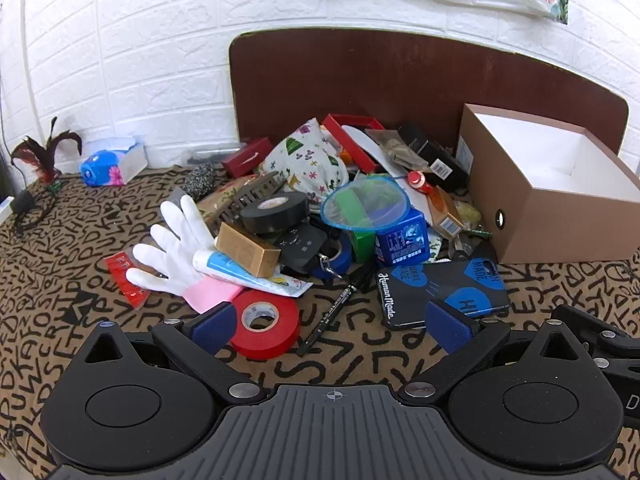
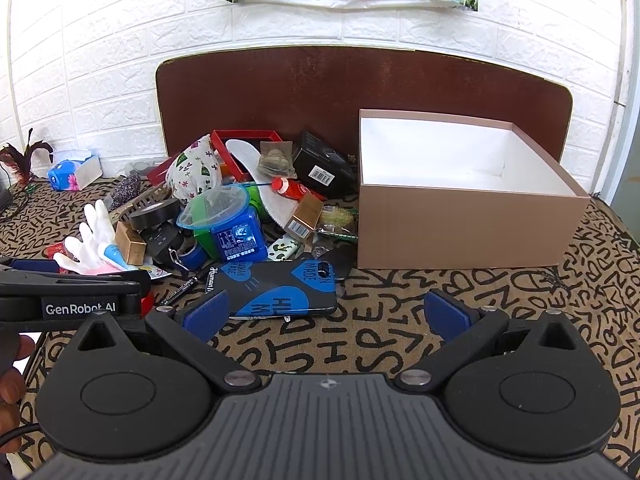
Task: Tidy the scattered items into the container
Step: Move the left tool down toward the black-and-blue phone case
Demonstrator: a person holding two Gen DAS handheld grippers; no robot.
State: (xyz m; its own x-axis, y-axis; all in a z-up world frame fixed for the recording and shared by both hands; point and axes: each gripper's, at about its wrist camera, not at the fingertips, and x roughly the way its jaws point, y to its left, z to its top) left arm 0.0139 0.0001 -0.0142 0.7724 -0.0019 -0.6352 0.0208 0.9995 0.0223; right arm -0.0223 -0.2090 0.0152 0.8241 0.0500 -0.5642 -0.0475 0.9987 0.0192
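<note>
Patterned tablecloth (image 2: pixel 400 344), box (image 2: pixel 460 232) empty at back-right edge. Left gripper (image 1: pixel 332 326) and right gripper (image 2: pixel 324 316) wide, empty. Risk: snagging heaped clutter (image 1: pixel 320 208), dragging neighbours.

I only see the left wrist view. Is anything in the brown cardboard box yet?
Observer: No. The right wrist view looks into the brown cardboard box; the white floor that shows is bare.
Operator: What's the right claw doing?
Observer: The right claw is open and empty, above the letter-patterned cloth in front of the box. Its left finger is beside the black-and-blue phone case.
Operator: What's past the box's right side?
Observer: Only more of that cloth; nothing lies on it there.
</note>
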